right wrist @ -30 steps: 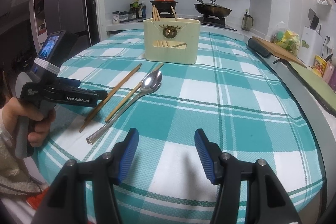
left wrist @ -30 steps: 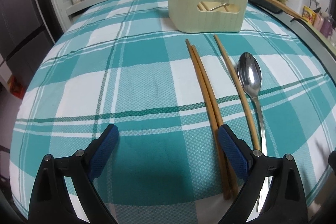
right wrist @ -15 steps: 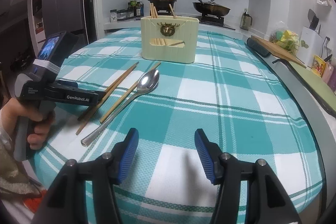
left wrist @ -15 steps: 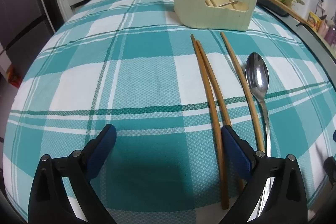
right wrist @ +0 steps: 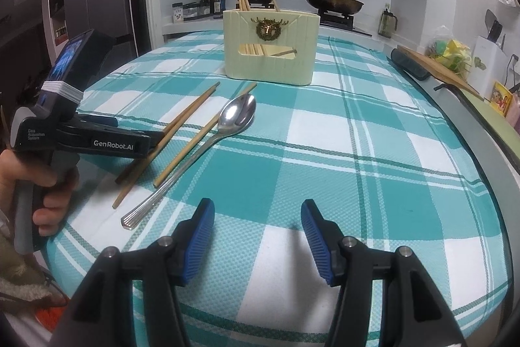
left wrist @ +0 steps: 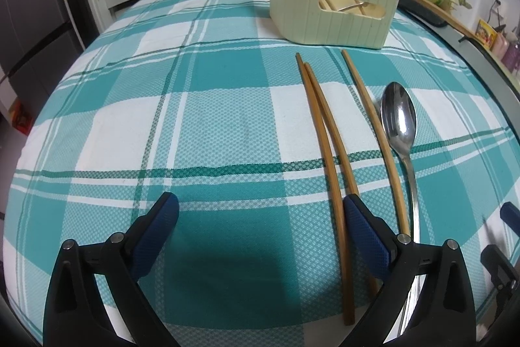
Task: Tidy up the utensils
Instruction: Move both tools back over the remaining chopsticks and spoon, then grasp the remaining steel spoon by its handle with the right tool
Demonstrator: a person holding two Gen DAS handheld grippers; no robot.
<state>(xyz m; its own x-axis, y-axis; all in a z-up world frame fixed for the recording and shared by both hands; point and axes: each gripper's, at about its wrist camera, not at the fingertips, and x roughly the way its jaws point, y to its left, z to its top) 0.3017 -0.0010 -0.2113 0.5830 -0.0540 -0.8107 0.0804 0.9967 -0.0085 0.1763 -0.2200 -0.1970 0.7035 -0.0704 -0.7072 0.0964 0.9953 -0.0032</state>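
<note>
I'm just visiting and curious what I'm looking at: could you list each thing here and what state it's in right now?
Left gripper: open, nothing held, low over the tablecloth.
Right gripper: open, nothing held.
Chopsticks: three lying loose on the tablecloth.
Spoon: lying flat, bowl up, beside the chopsticks.
Utensil holder: upright, with chopsticks already inside.
Pan: lid on, on the stove.
</note>
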